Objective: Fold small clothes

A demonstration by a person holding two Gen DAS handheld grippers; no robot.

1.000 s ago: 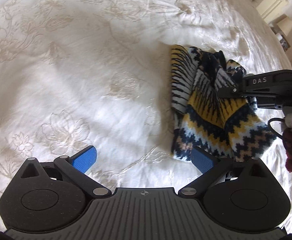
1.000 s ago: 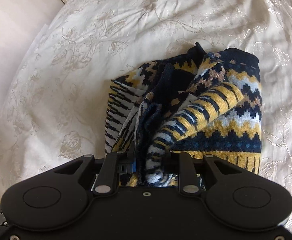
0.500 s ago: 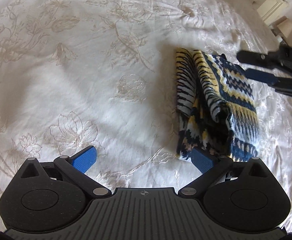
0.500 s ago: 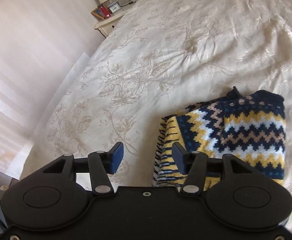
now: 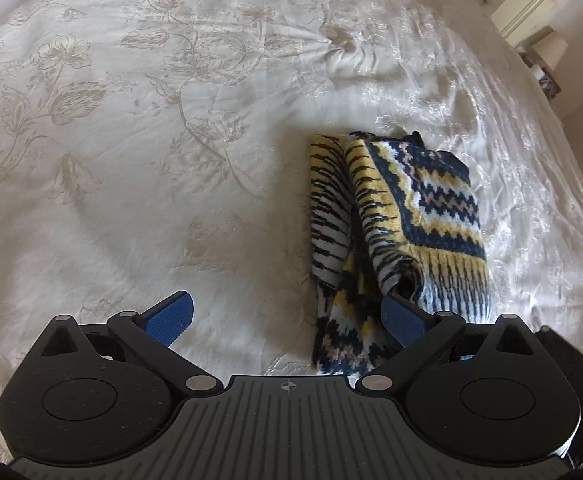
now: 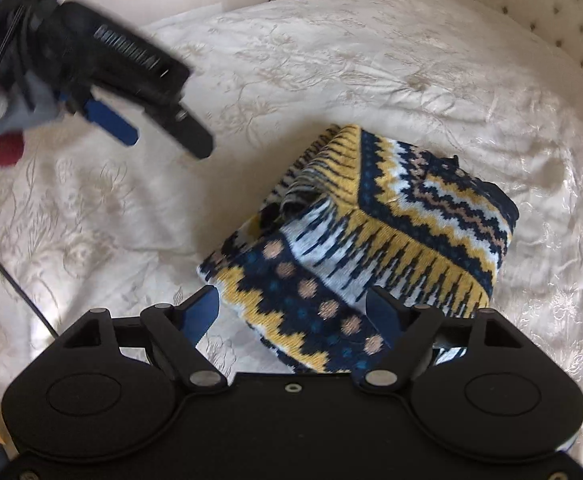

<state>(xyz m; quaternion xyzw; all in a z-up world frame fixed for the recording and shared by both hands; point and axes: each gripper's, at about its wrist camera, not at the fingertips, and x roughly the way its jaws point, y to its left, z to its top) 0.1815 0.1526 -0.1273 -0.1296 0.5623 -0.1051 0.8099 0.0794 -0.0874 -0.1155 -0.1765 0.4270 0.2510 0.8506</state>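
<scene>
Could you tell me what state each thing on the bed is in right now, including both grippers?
Patterned knit garment: folded into a compact bundle, lying on the bedspread, held by neither gripper.
Left gripper: open, nothing between the pads.
Right gripper: open; its jaws have just been opening, the garment's near edge lies below them, not pinched.
Bedspread: spread out, lightly wrinkled.
</scene>
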